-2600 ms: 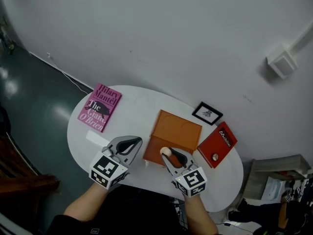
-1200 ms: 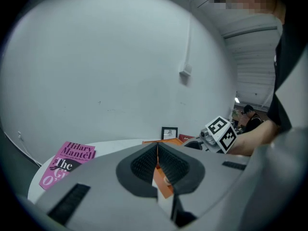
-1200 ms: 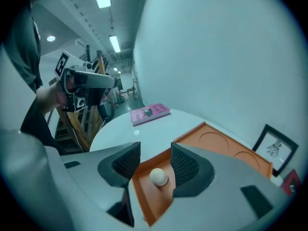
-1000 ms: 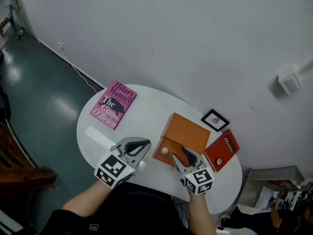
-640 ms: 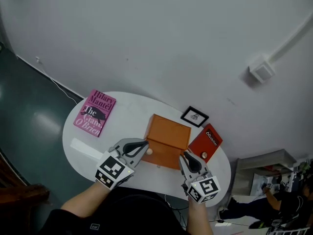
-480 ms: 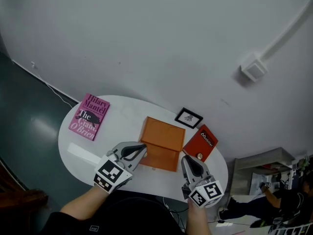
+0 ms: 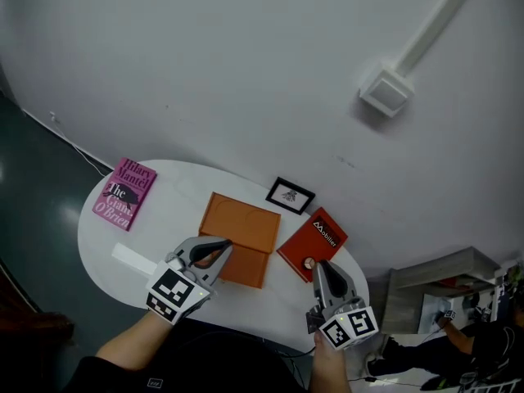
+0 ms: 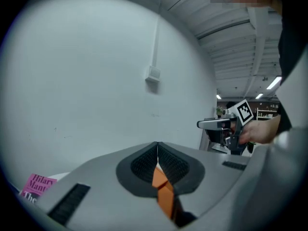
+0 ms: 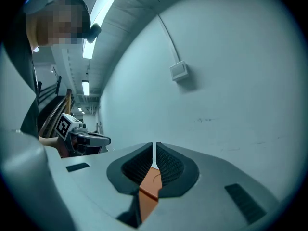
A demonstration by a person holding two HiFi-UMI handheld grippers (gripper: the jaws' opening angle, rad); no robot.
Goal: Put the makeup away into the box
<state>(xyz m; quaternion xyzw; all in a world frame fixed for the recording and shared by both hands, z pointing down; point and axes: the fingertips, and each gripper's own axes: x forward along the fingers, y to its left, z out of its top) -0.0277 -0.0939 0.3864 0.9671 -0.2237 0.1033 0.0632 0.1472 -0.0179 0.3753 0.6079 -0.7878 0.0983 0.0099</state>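
Note:
The orange box (image 7: 239,228) lies open in the middle of the white oval table (image 7: 172,195). My left gripper (image 7: 223,246) is shut and empty, its tips over the box's near left edge. My right gripper (image 7: 321,265) hangs to the right of the box by the table's near edge, jaws closing to a hair's gap with nothing between them. No makeup shows; the left gripper hides part of the box floor. In the left gripper view the left gripper (image 8: 157,146) shows the box (image 8: 163,192) below. The right gripper (image 9: 154,146) shows the box (image 9: 148,186) likewise.
A red book (image 7: 311,237) lies right of the box, a small black-framed picture (image 7: 289,195) behind it. A pink book (image 7: 123,193) sits at the table's far left, with a white strip (image 7: 135,259) near the left front edge. A grey wall stands close behind.
The right gripper let go of the beige makeup sponge in the box, drew back to the right and closed. The left gripper moved over the box's near edge, hiding the sponge.

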